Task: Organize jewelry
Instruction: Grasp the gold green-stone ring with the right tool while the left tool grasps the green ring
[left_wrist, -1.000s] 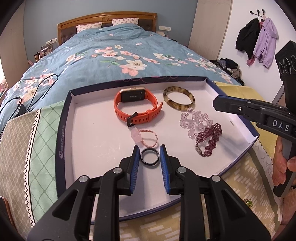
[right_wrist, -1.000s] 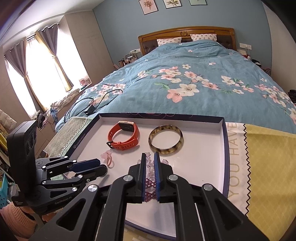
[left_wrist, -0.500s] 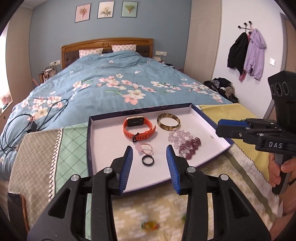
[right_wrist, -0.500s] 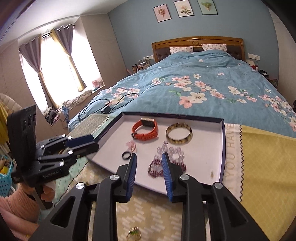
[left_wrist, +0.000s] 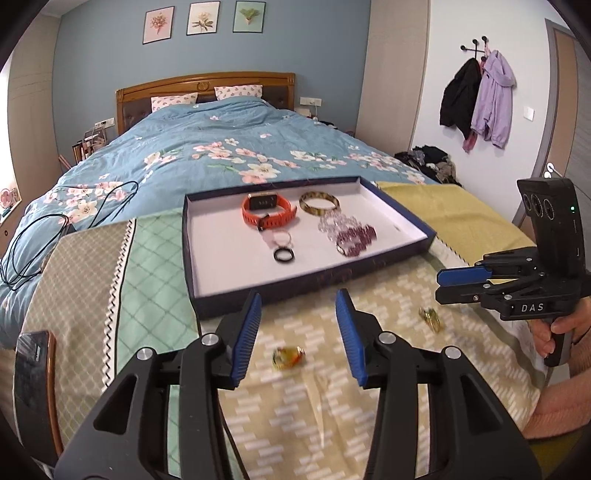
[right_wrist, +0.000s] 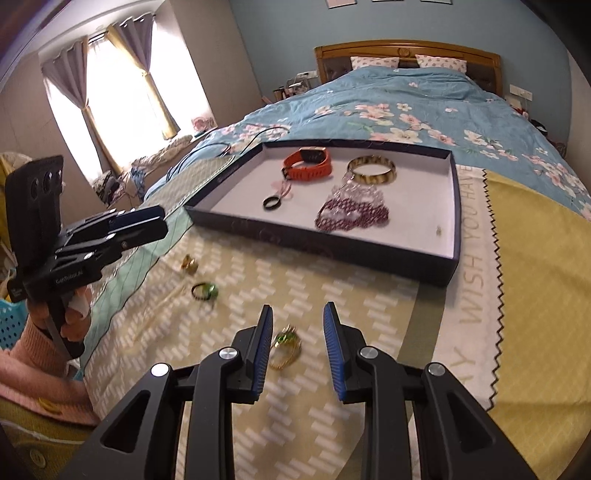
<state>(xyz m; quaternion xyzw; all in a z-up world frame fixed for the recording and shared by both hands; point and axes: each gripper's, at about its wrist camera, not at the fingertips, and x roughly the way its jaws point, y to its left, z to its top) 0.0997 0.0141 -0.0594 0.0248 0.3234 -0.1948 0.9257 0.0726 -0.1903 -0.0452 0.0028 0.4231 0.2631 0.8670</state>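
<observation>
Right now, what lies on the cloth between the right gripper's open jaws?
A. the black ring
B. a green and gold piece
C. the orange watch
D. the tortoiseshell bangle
B: in the right wrist view the green and gold piece lies on the patterned cloth between the open jaws of the right gripper, while the watch, black ring and bangle sit in the tray.

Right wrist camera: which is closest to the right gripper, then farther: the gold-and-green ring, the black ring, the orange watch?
From the right gripper:
1. Gold-and-green ring, on the cloth between its fingers.
2. Black ring, tray's near left.
3. Orange watch, tray's far side.
</observation>
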